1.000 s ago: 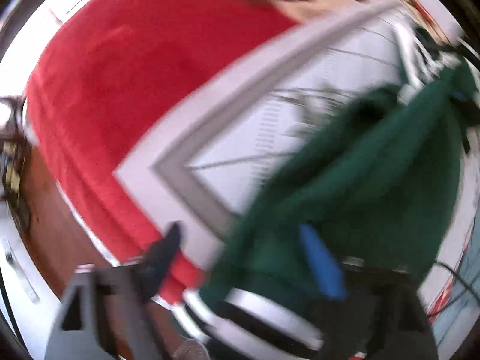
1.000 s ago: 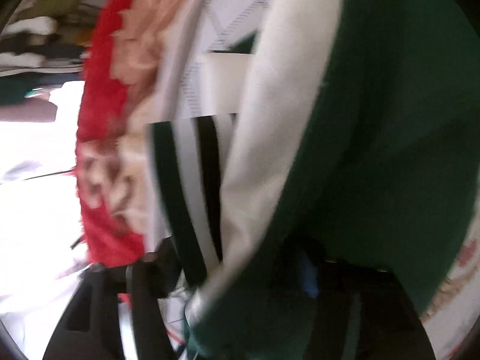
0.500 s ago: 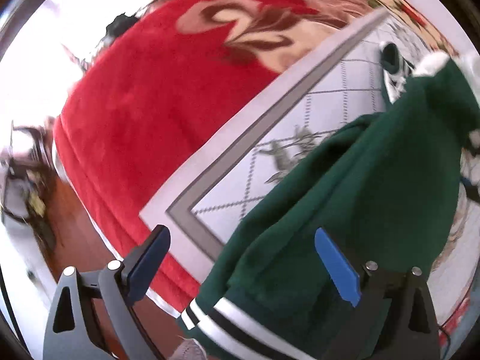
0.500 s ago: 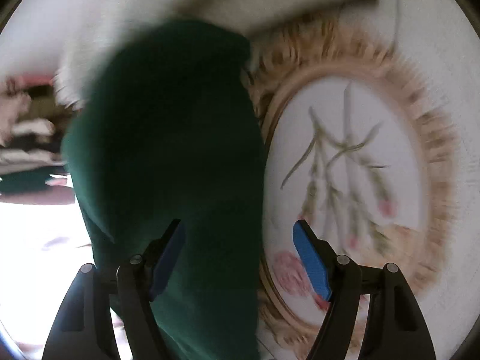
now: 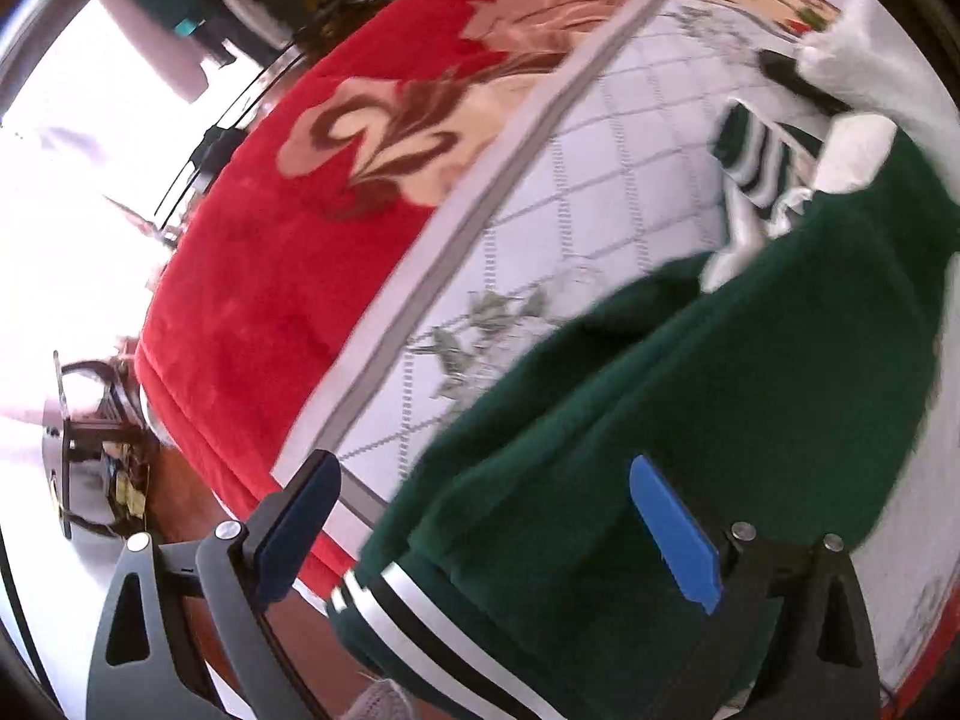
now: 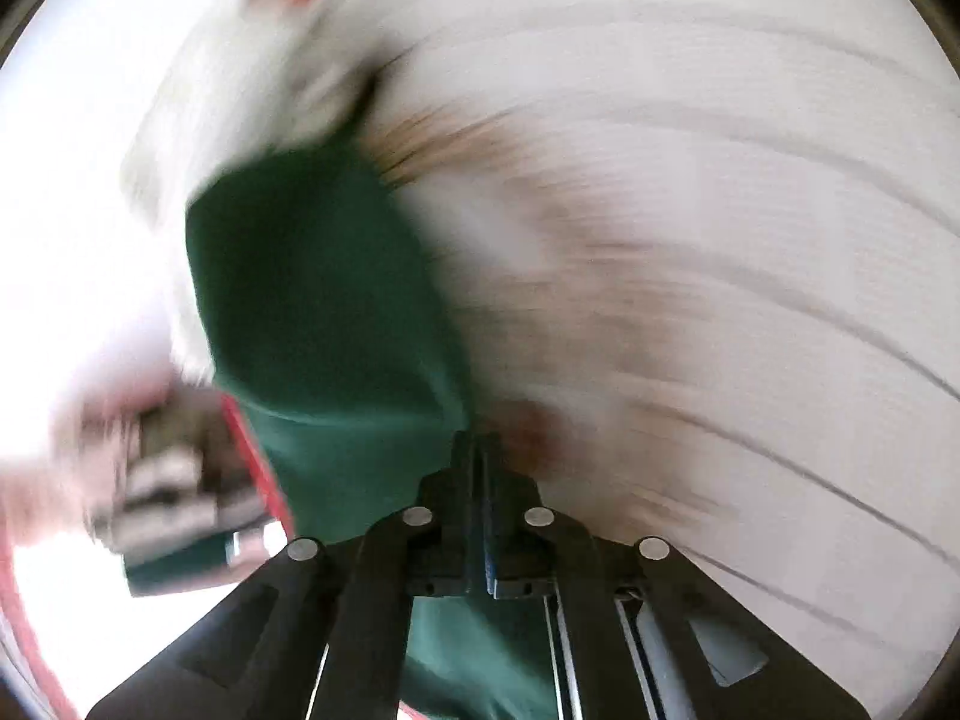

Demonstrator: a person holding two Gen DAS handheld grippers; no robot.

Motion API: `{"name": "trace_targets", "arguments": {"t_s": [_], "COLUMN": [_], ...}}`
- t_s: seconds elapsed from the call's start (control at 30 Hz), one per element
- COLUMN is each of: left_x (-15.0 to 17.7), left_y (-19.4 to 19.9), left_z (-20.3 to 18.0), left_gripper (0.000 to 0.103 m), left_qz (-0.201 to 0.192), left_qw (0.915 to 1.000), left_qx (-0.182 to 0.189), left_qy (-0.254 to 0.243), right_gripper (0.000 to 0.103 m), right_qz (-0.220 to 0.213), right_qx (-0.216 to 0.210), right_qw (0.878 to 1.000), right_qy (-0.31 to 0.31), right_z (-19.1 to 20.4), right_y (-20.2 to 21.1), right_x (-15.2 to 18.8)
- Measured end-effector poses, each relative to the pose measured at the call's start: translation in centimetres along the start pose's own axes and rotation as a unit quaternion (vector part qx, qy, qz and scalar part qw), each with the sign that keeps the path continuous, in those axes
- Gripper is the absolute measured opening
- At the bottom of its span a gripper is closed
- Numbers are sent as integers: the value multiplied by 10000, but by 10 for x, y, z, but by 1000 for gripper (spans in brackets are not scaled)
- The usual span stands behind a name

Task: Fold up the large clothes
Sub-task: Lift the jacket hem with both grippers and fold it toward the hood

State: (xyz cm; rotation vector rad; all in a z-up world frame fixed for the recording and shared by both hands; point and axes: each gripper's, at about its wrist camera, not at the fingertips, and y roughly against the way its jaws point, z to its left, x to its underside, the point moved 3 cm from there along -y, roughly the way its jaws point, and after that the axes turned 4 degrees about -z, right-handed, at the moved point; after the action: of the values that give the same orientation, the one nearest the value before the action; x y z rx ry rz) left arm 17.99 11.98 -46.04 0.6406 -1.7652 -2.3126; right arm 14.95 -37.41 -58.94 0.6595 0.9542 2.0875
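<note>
A dark green garment (image 5: 690, 420) with a black-and-white striped hem (image 5: 420, 606) and white sleeves lies on a bed. My left gripper (image 5: 486, 528) is open, its blue pads on either side of the green fabric near the striped hem. In the blurred right wrist view my right gripper (image 6: 477, 450) is shut on a fold of the green garment (image 6: 324, 300), which hangs to the left of the closed fingers.
The bed has a white quilt with a grey border (image 5: 540, 192) over a red floral blanket (image 5: 288, 228). A dark wooden stand (image 5: 90, 450) stands on the floor at the left. A second striped cuff (image 5: 756, 156) lies at the far right.
My right gripper has shut on the green fabric and is moving fast; it was open half a second ago. My left gripper stays open and has shifted a little over the garment.
</note>
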Motion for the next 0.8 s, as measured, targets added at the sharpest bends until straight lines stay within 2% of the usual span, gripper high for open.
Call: {"name": "trace_targets", "arguments": {"t_s": [0.03,0.1,0.17,0.2,0.23,0.27,0.33,0.37,0.43,0.47,0.53,0.57,0.6,0.63,0.67,0.7,0.73,0.8], "left_x": [3,8,14,15,18,19,20,21,21,21,18,17,16,14,14,13,13,14], "left_y": [2,5,8,9,9,8,7,4,-3,-11,-27,-31,-37,-41,-43,-44,-44,-37], "left_z": [-7,-19,-25,-26,-26,-25,-24,-24,-23,-23,-24,-25,-25,-26,-27,-28,-28,-30], "left_gripper": [99,99,99,99,99,99,99,99,102,103,103,103,103,103,103,103,103,103], "left_qz": [14,34,98,103,100,93,73,46,16,43,136,137,150,166,171,191,206,185], "left_qw": [10000,9998,9998,9998,9999,9999,9998,9998,9996,9994,9992,9991,9989,9988,9987,9986,9987,9991], "left_qx": [0,24,118,141,131,101,99,58,70,57,-31,-53,-85,-85,-65,-45,-45,-43], "left_qy": [-84,-196,-107,-44,28,57,147,195,280,331,369,393,427,454,477,483,473,386], "right_gripper": [0,1,6,23,53,62,65,65,69,70,71,76,83,74,54,25,23,20], "right_qz": [10,494,787,852,885,947,1068,1296,1465,1516,1528,1678,1749,1723,1614,1595,1622,1250], "right_qx": [99,647,779,698,571,537,133,-150,-417,-475,-298,-441,-546,-632,-707,-721,-734,-730], "right_qw": [9999,9966,9938,9939,9941,9921,9883,9825,9734,9681,9630,9600,9592,9590,9563,9543,9561,9675], "right_qy": [-47,105,42,75,267,623,1084,1330,1713,1936,2199,2196,2153,2161,2335,2423,2327,2072], "right_z": [-13,-56,-75,-74,-60,-45,-9,17,58,78,103,114,121,131,144,148,149,149], "right_y": [14,49,79,86,83,76,37,10,-41,-73,-129,-159,-171,-177,-180,-182,-185,-168], "right_x": [3,15,24,21,18,9,-1,-8,-19,-28,-45,-50,-52,-53,-53,-50,-47,-44]}}
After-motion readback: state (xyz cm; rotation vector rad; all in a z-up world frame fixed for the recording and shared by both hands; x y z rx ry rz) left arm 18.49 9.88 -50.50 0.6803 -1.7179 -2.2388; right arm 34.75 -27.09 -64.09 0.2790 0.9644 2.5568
